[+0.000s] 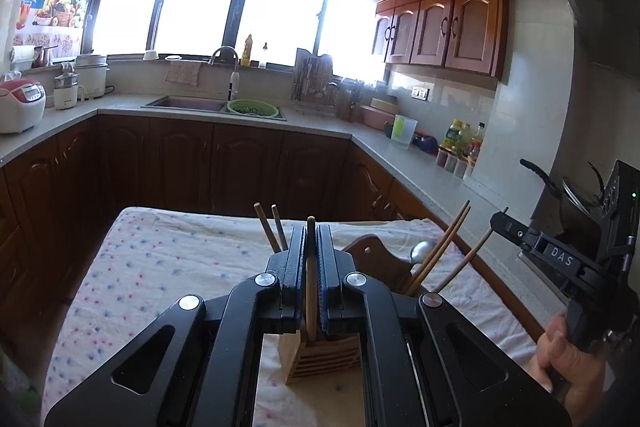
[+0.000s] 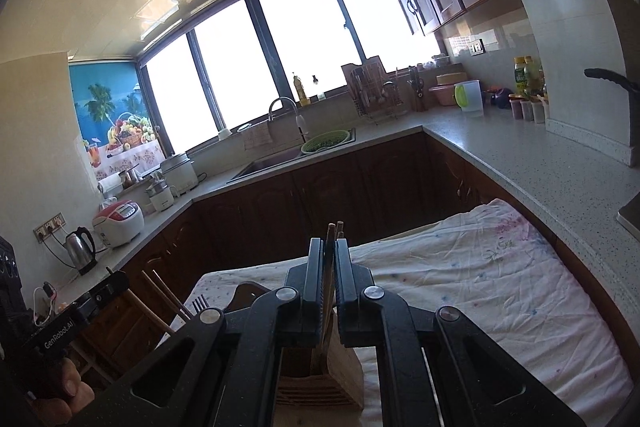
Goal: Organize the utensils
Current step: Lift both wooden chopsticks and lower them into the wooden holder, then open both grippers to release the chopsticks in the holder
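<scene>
A wooden utensil holder [image 1: 316, 355] stands on the cloth-covered table [image 1: 160, 267]. My left gripper [image 1: 310, 239] is shut on a wooden chopstick [image 1: 310, 287] that stands upright in the holder. Two more chopsticks [image 1: 272, 231] stick up just left of it, and several others [image 1: 440, 251] lean to the right beside a metal spoon [image 1: 422, 251]. In the right wrist view my right gripper [image 2: 329, 255] is shut on chopsticks [image 2: 330, 267] standing in the holder [image 2: 340, 375]. A fork [image 2: 199, 303] and leaning chopsticks [image 2: 160, 291] show to its left.
A dark wooden board [image 1: 376, 259] stands behind the holder. The other hand-held gripper [image 1: 560, 255] sits at the right. A kitchen counter [image 2: 540, 163] runs along the right with bottles and jars. A sink [image 1: 216, 105] lies under the window.
</scene>
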Demonstrator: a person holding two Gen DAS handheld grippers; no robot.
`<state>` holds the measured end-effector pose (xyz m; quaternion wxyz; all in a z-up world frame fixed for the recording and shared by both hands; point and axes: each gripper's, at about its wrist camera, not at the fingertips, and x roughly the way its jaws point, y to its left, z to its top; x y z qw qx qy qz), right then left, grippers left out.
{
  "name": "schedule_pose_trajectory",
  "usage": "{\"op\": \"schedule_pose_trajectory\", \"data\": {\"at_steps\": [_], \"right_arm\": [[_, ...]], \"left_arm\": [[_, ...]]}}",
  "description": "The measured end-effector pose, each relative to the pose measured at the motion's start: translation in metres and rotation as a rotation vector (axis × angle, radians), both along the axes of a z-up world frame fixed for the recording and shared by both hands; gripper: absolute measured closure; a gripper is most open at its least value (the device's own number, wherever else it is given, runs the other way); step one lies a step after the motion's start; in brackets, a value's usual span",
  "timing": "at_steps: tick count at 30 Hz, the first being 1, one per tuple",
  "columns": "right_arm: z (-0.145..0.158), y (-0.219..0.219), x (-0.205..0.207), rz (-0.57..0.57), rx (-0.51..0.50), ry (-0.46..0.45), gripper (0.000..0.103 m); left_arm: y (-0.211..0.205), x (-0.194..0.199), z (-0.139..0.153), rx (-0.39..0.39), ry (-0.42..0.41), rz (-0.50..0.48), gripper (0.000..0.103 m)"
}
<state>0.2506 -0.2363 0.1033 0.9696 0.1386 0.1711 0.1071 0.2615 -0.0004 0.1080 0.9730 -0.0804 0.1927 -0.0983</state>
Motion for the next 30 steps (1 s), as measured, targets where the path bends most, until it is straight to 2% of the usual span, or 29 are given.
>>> {"op": "schedule_pose_trajectory", "data": {"at_steps": [9, 20, 25, 27, 28, 29, 30], "right_arm": [[-0.012, 0.006, 0.004, 0.010, -0.020, 0.054, 0.097], [-0.018, 0.010, 0.007, 0.020, -0.026, 0.072, 0.097], [-0.021, 0.006, 0.006, 0.024, -0.008, 0.075, 0.091], [-0.022, 0.004, 0.005, 0.021, 0.005, 0.078, 0.079], [-0.021, 0.002, 0.003, 0.023, 0.016, 0.074, 0.063], [-0.021, 0.000, 0.001, 0.027, 0.028, 0.065, 0.042], [-0.019, -0.002, -0.003, 0.025, 0.038, 0.053, 0.032]], "left_arm": [[0.006, -0.006, -0.006, -0.009, 0.021, -0.005, 0.098], [0.005, -0.006, -0.005, 0.002, 0.029, 0.001, 0.097], [0.005, -0.006, -0.005, 0.004, 0.043, -0.002, 0.097], [0.006, -0.008, -0.004, -0.003, 0.049, -0.005, 0.094], [0.006, -0.009, -0.003, -0.007, 0.054, -0.005, 0.083], [0.007, -0.010, -0.003, -0.012, 0.061, 0.000, 0.071], [0.008, -0.014, -0.003, -0.021, 0.053, 0.009, 0.049]]}}
